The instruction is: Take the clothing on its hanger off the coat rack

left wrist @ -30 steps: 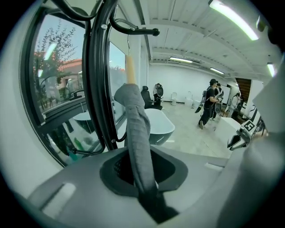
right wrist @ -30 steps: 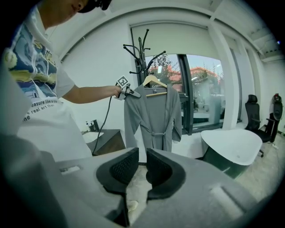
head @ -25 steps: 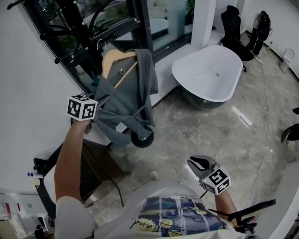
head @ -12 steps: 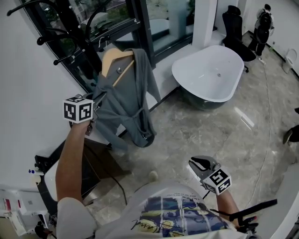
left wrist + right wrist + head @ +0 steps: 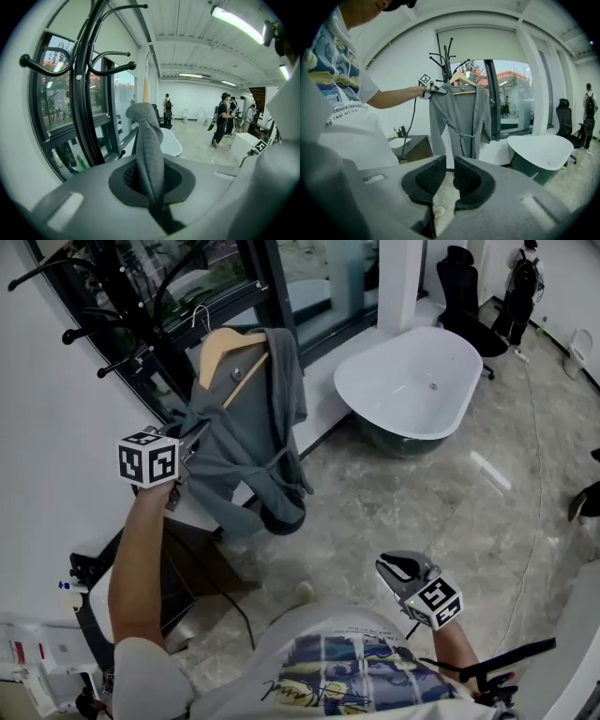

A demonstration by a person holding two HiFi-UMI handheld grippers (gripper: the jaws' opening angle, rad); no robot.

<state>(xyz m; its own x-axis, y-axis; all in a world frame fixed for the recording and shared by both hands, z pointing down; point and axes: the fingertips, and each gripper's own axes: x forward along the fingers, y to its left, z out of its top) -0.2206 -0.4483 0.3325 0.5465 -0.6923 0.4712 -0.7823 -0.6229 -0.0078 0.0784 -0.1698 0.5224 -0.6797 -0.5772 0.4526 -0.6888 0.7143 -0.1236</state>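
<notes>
A grey robe (image 5: pixel 251 432) hangs on a wooden hanger (image 5: pixel 223 345) beside the black coat rack (image 5: pixel 120 292). My left gripper (image 5: pixel 194 435) is shut on the robe's shoulder cloth at the hanger's end. In the left gripper view the grey fabric (image 5: pixel 151 140) runs up from between the jaws, with the hanger's pale tip (image 5: pixel 146 90) above it and the rack's arms (image 5: pixel 89 79) at the left. I cannot tell whether the wire hook touches the rack. My right gripper (image 5: pixel 401 568) hangs low by the person's waist. Its jaws are drawn together with nothing between them. It faces the robe (image 5: pixel 461 122).
A white bathtub (image 5: pixel 412 381) stands to the right of the robe, under the dark window frame (image 5: pixel 281 296). Below the left arm there is a dark cabinet (image 5: pixel 202 568). Black office chairs (image 5: pixel 466 287) stand at the back right. People walk in the far room (image 5: pixel 224 119).
My left gripper has drifted a little left with the robe's shoulder in it, and the robe's hem has swung. The right gripper has stayed where it was.
</notes>
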